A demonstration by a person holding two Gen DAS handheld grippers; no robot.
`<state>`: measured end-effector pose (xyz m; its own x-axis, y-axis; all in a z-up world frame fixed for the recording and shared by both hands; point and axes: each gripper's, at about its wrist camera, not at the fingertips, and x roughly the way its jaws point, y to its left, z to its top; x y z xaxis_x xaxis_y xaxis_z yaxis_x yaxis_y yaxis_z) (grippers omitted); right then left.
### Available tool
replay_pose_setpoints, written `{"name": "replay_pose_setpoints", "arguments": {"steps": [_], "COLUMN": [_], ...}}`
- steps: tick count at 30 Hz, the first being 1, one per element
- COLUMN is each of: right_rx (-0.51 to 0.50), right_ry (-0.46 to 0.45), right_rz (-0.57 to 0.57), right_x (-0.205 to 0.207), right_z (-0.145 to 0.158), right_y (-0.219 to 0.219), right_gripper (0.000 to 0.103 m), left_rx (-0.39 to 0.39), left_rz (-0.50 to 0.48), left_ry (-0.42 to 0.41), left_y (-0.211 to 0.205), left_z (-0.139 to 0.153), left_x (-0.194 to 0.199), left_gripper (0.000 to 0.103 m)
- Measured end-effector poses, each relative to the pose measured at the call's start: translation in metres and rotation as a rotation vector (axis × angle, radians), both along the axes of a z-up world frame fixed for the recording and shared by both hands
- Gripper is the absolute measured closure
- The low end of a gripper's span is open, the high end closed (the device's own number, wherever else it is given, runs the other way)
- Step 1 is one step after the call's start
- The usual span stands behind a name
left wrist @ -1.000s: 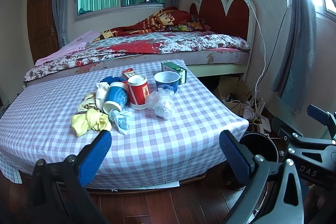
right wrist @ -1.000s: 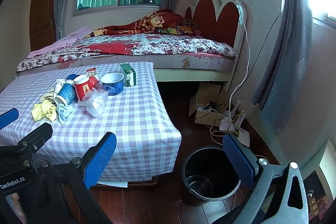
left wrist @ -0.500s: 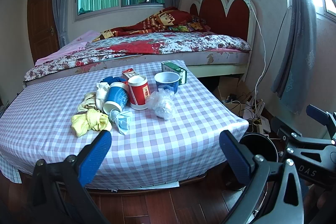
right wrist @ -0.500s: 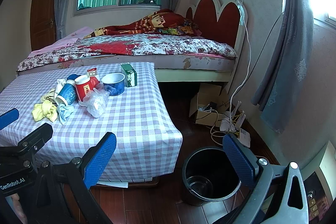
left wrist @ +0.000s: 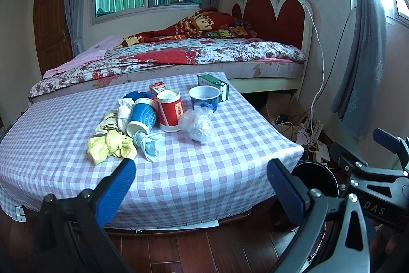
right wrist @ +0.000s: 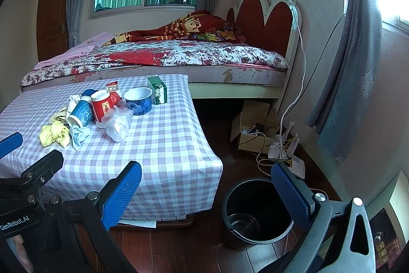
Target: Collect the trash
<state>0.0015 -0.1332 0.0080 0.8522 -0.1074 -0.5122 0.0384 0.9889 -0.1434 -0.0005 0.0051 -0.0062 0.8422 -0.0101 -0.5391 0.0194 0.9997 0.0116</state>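
Trash (left wrist: 153,124) sits heaped mid-table (left wrist: 217,170), well apart from the bin (right wrist: 255,211) on the floor. Left gripper (left wrist: 202,183) and right gripper (right wrist: 207,186) both gape wide, empty. Grabbing the tipped blue cup (left wrist: 143,117) could knock the upright red cup (left wrist: 170,110) just beside it, since the pile is tightly packed.

table near half (left wrist: 204,170) bare | trash cluster (left wrist: 163,119) mid-table | bin (right wrist: 255,211) open-topped
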Motion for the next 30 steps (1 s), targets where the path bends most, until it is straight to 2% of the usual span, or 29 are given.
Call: {"name": "replay_pose_setpoints", "arguments": {"steps": [18,22,30], "right_rx": [-0.007,0.026,-0.015], "right_ry": [0.006,0.02,0.069], "right_rz": [0.014,0.069,0.226], "right_x": [0.002,0.012,0.066], "right_z": [-0.005,-0.009,-0.042], "right_y": [0.004,0.01,0.048], "right_gripper": [0.001,0.001,0.001], "left_rx": [0.003,0.024,0.039], "left_rz": [0.016,0.072,0.221], "left_ry": [0.007,0.008,0.014], "left_y": [0.005,0.025,0.094], "left_z": [-0.006,-0.015,-0.033], "left_x": [-0.001,0.003,0.025], "left_gripper": [0.001,0.001,0.001]}}
